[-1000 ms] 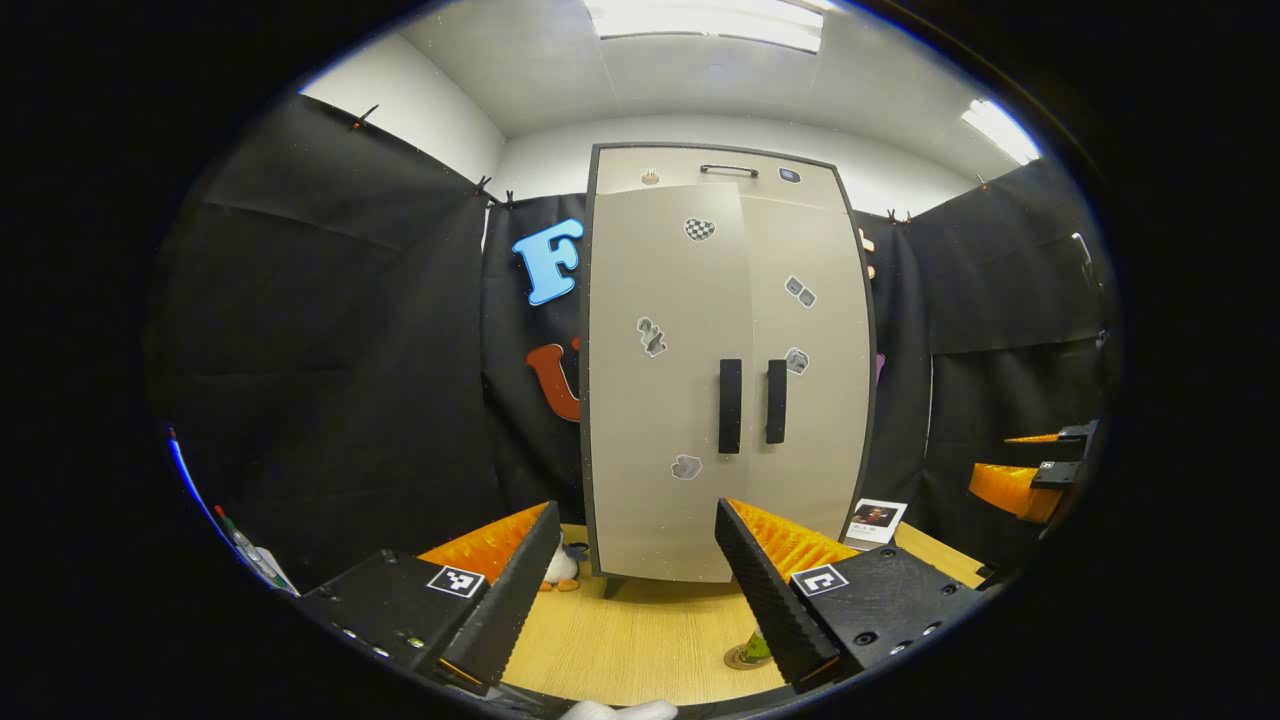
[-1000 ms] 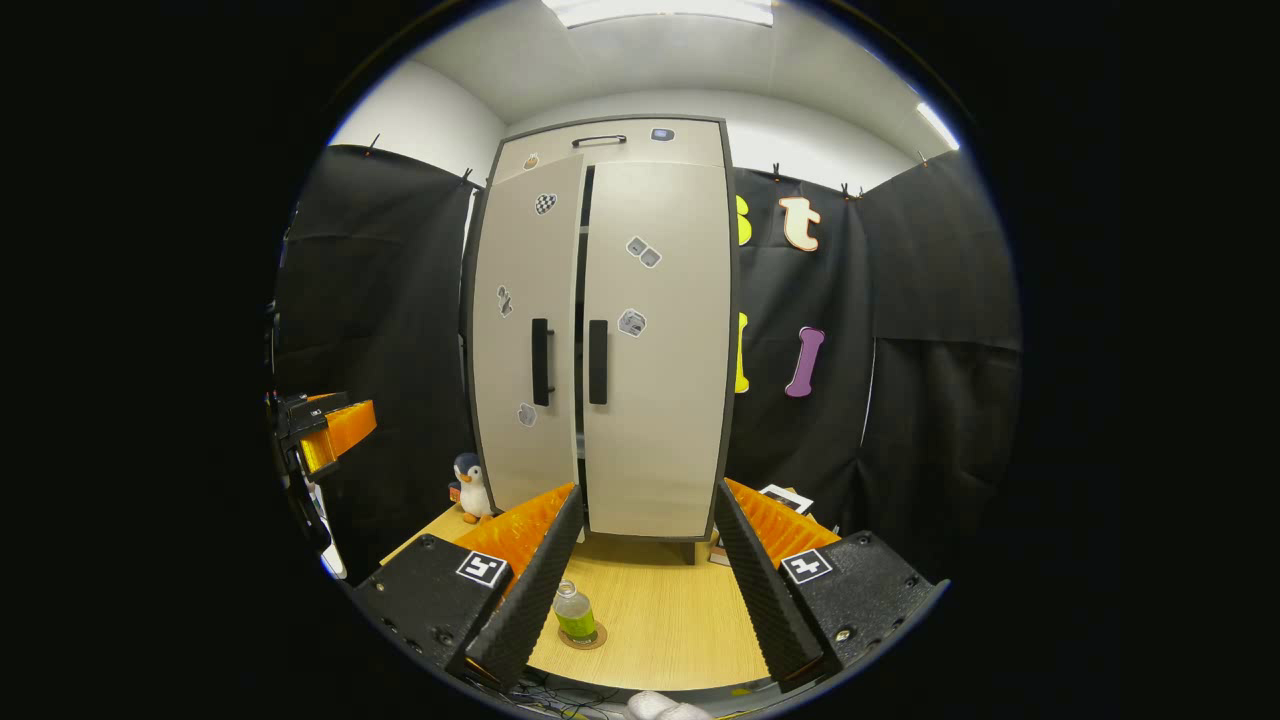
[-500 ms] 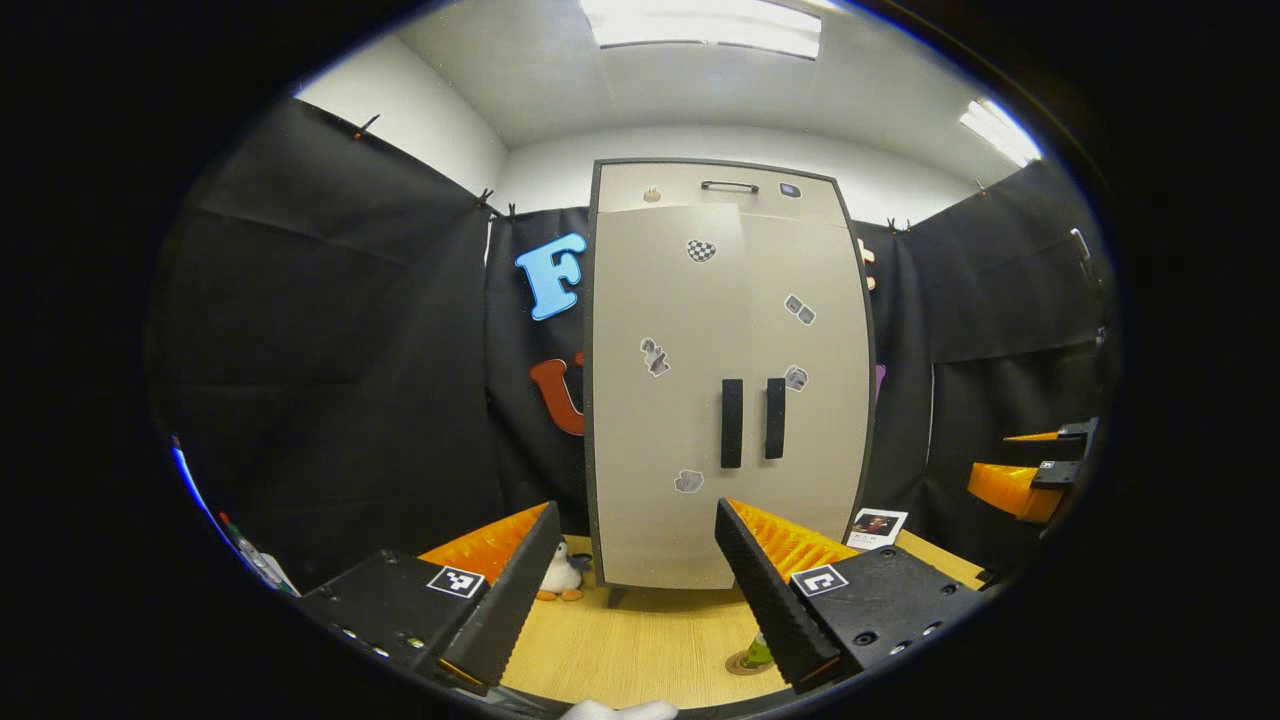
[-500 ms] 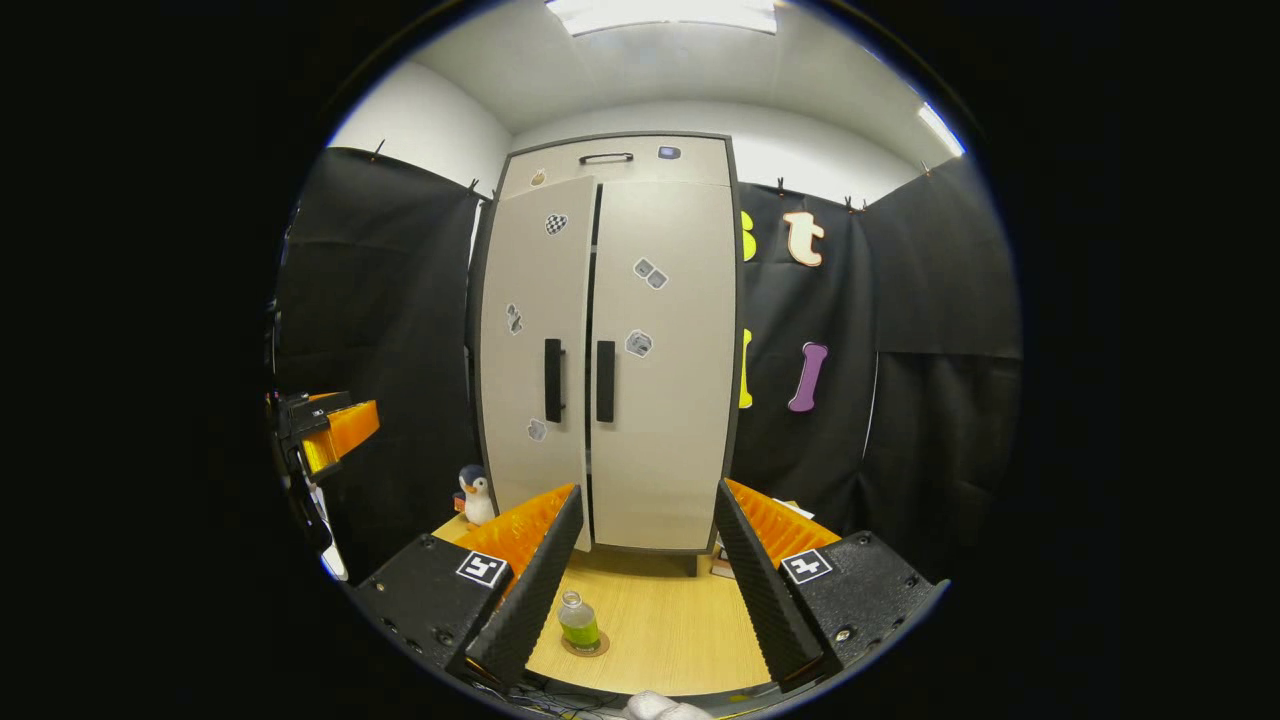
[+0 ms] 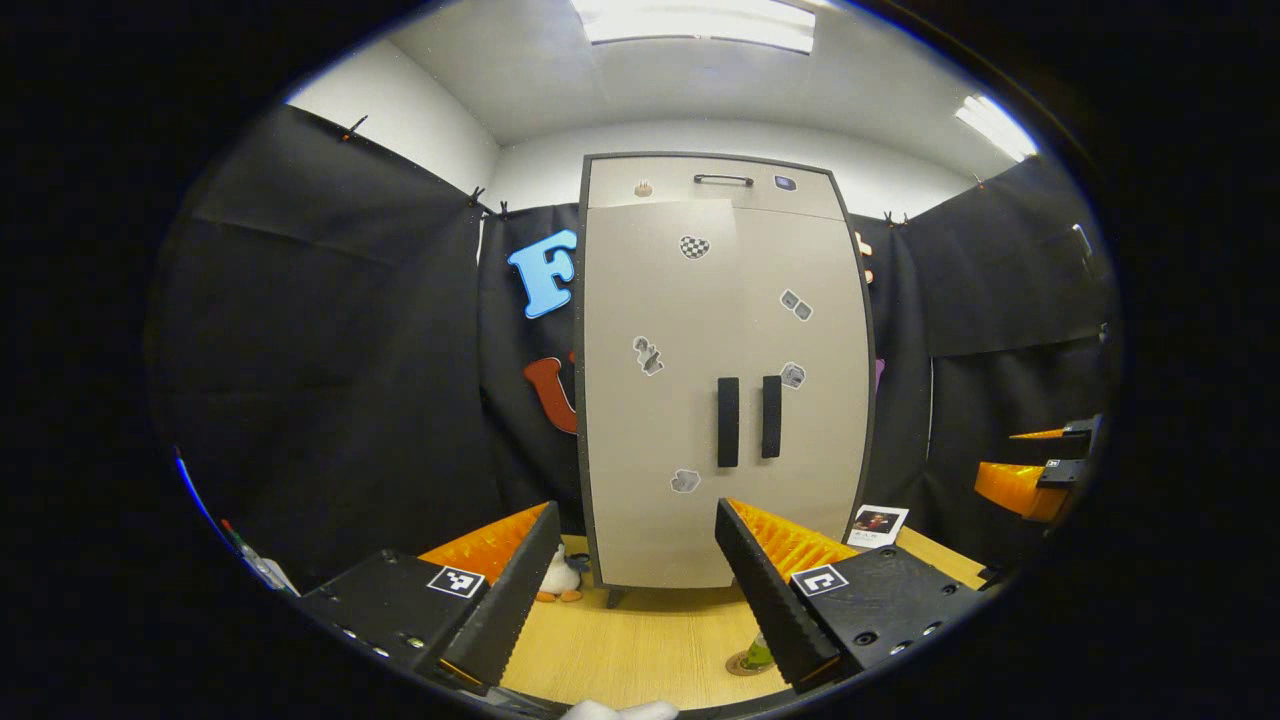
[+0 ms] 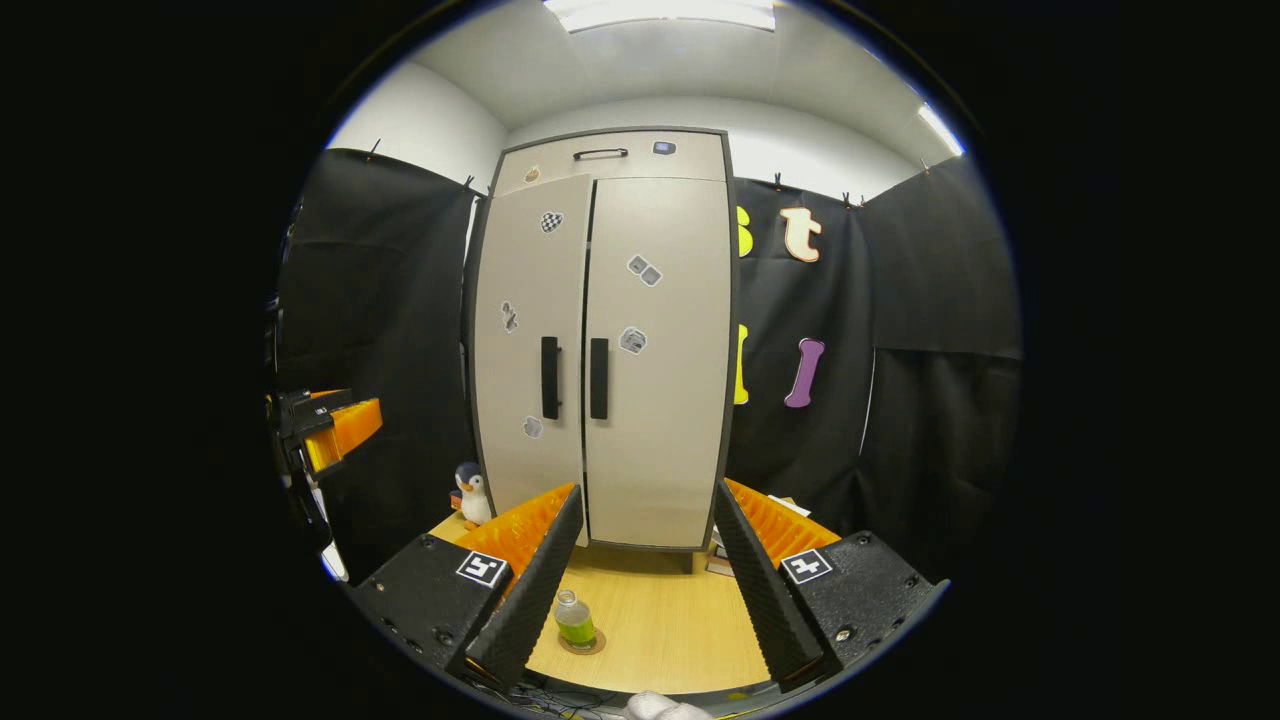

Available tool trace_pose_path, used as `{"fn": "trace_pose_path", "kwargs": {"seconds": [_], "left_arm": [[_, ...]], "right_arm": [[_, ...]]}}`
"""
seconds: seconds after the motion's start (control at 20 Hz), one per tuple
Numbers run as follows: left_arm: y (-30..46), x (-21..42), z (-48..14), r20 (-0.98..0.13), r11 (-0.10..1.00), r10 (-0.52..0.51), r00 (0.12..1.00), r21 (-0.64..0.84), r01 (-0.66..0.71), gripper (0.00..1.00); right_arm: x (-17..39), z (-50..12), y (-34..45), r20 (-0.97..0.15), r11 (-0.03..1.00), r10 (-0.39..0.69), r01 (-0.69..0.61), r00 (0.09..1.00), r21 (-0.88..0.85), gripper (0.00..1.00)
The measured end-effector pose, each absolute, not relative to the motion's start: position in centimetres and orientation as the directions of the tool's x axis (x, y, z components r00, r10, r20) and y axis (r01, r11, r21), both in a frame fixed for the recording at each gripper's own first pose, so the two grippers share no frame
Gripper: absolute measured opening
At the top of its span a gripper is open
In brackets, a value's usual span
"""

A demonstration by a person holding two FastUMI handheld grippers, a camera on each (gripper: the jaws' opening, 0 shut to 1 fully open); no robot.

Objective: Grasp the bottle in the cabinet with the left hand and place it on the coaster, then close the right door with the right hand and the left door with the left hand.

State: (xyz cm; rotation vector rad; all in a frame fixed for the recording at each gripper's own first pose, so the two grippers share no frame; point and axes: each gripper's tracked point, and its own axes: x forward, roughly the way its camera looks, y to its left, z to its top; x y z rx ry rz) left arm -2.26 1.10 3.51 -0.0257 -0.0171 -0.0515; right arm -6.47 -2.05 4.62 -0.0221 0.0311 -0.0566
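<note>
Both tongs (image 5: 635,600) (image 6: 640,590) wide, well back from shut cabinet (image 6: 600,340); bottle (image 6: 574,620) on coaster (image 6: 595,644)

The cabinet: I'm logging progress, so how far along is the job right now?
Nearly finished. The bottle stands on the coaster on the table. The right door looks shut; the left door appears closed or nearly so, its edge perhaps slightly proud. Both the left tongs and the right tongs are open, holding nothing. At most a final push remains.

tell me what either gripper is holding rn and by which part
Nothing. The left gripper and right gripper are both open and empty; the bottle stands on its coaster.
</note>
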Motion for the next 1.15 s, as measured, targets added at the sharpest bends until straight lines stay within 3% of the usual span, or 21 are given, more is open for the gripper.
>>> {"fn": "trace_pose_path", "kwargs": {"seconds": [1.15], "left_arm": [[2.3,-3.6,5.5,0.074,0.999,-0.019,0.997,-0.037,0.022,0.95]], "right_arm": [[-6.9,7.3,-2.7,0.033,0.997,-0.078,0.078,0.996,0.005,0.82]]}}
